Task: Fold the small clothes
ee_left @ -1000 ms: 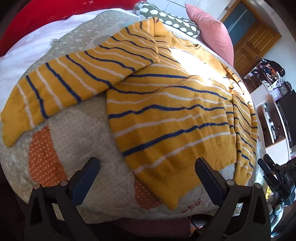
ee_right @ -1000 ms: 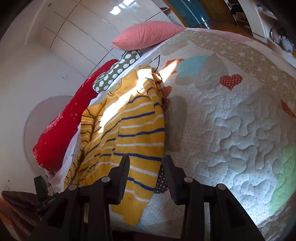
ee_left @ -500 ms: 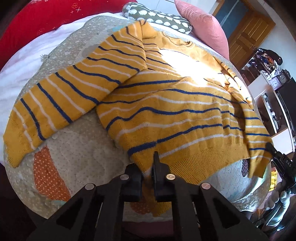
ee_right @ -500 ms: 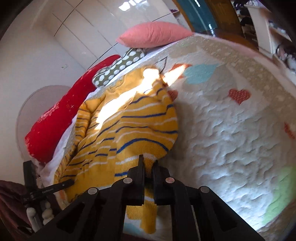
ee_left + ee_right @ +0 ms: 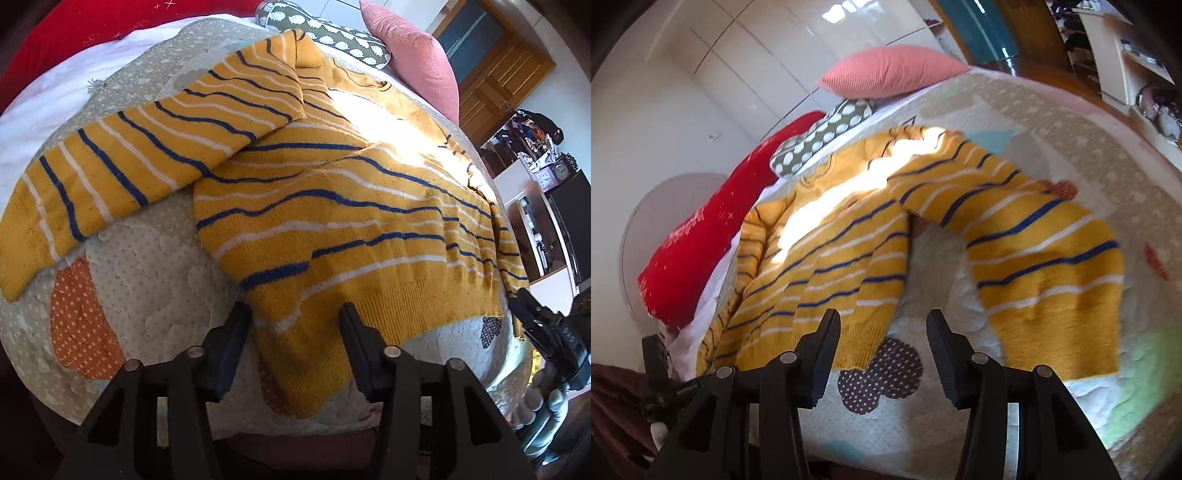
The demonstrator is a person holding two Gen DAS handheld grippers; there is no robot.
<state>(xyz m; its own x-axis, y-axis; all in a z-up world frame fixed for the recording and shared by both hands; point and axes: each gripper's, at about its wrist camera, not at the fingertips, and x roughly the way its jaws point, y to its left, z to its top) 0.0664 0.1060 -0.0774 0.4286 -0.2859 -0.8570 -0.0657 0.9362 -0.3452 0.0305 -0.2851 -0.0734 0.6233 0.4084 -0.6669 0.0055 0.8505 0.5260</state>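
A yellow sweater with blue and white stripes lies spread on the quilted bed cover. Its left sleeve stretches out to the left. My left gripper is open, its fingers either side of the hem's lower left corner. In the right wrist view the sweater's body lies left and its right sleeve arcs out to the right. My right gripper is open and empty, over the quilt just below the hem's right corner.
A pink pillow, a green dotted pillow and a red cushion line the head of the bed. Wooden doors and shelves stand to the right. The other gripper shows at the bed's right edge.
Both grippers were shut on the hem half a second ago and have opened, letting it go. The right sleeve has swung out to the right.
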